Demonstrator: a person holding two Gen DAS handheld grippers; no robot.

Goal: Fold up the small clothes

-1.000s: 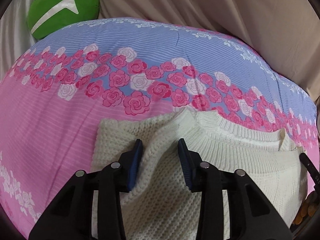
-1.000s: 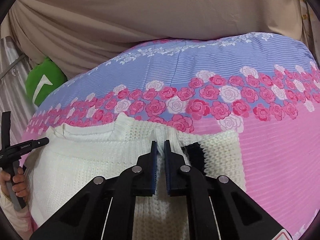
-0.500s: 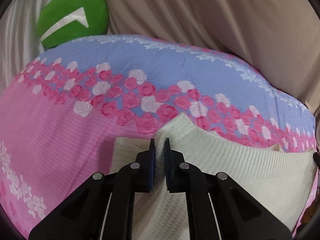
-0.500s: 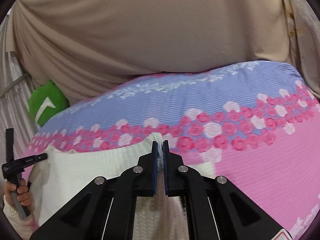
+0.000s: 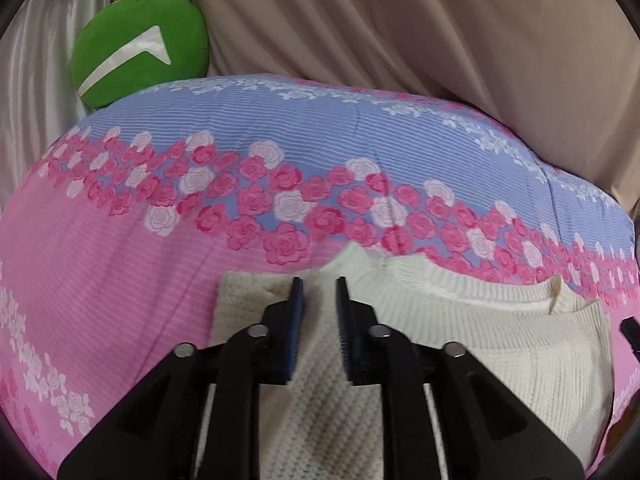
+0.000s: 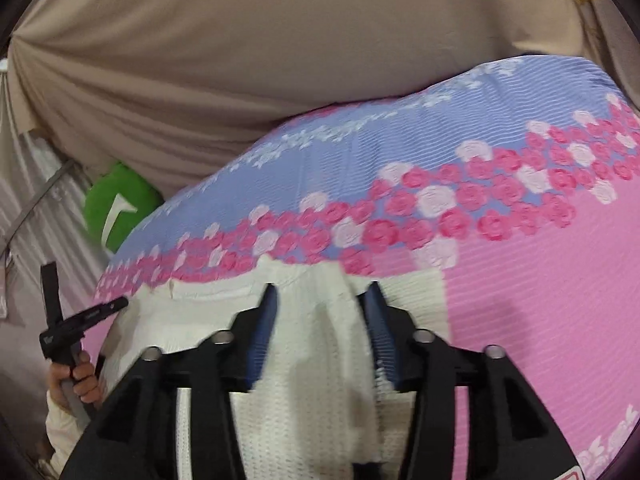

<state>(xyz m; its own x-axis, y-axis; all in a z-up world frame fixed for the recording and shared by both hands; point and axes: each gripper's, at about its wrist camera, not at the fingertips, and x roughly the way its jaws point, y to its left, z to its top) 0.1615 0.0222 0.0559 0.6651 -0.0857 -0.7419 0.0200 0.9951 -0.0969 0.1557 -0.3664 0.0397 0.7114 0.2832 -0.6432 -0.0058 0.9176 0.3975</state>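
My left gripper (image 5: pixel 319 300) and right gripper (image 6: pixel 322 300) have just been opening, releasing the cream knitted sweater (image 5: pixel 480 340). Knit lies between both jaws, unpinched, so the fold rests on the floral bedspread (image 5: pixel 120 260).

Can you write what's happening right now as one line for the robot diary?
step: letting go after fold | left gripper: jaws just opening, sweater between, unpinched | right gripper: jaws just opening | surface: rose bedspread
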